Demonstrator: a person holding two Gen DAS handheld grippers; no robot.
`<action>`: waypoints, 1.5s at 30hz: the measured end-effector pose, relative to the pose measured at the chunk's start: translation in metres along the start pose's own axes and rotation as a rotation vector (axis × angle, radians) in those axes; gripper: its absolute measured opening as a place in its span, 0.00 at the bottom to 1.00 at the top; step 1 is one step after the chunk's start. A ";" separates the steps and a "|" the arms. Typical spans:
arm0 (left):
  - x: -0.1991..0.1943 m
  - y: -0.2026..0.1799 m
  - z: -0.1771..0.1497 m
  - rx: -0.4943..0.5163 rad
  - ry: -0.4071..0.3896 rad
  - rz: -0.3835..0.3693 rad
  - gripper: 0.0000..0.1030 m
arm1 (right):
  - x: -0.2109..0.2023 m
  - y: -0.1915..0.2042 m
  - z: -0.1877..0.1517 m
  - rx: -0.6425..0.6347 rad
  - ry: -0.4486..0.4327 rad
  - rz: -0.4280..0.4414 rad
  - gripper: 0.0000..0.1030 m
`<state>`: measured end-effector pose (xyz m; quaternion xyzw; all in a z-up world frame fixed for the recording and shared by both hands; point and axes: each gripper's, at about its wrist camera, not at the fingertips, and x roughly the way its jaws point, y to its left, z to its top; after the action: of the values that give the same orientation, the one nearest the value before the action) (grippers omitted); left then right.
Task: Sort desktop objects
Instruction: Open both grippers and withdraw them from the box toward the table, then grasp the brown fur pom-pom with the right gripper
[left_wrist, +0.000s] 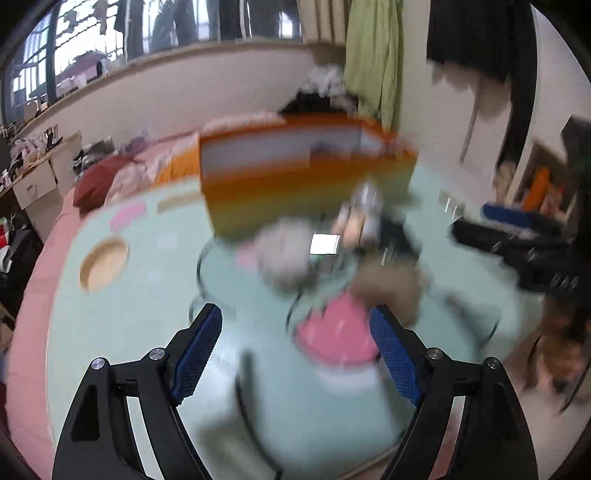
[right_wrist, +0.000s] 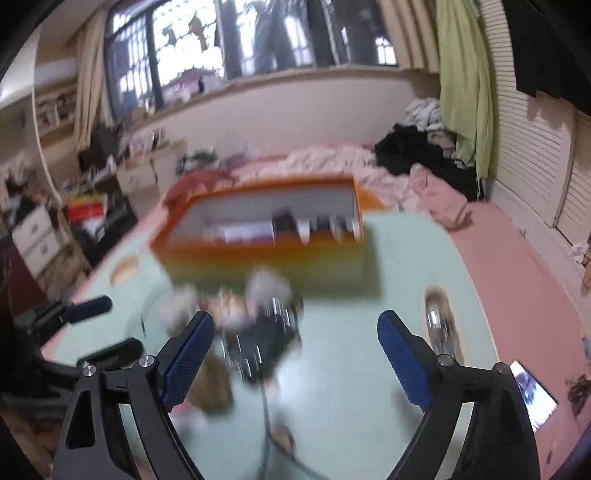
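My left gripper (left_wrist: 295, 325) stood wide open over the pale green tabletop (left_wrist: 147, 332), holding nothing; my right gripper (right_wrist: 295, 332) likewise gaped empty; an orange box (right_wrist: 258, 236) sat at the table's far side; a blurred heap of small objects (right_wrist: 255, 325), possibly cables and cloth, lay just before it; a phone (right_wrist: 535, 395) lay at right.

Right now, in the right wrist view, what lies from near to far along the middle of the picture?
Open right tongs → blurred pile of small objects → orange box → pink bedding → window.
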<state>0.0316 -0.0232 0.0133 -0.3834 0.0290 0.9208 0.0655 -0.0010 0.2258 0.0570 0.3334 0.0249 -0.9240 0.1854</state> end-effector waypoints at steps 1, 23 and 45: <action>0.009 0.003 -0.009 -0.014 0.025 0.026 0.80 | 0.002 0.000 -0.009 -0.001 0.014 -0.021 0.88; 0.015 -0.010 -0.031 -0.070 -0.090 0.065 0.92 | 0.041 0.003 -0.041 -0.050 0.052 -0.094 1.00; 0.015 -0.008 -0.034 -0.065 -0.105 0.067 1.00 | 0.037 0.005 -0.042 -0.053 0.047 -0.096 1.00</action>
<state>0.0461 -0.0175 -0.0220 -0.3351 0.0085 0.9418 0.0237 -0.0003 0.2157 0.0017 0.3483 0.0698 -0.9228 0.1490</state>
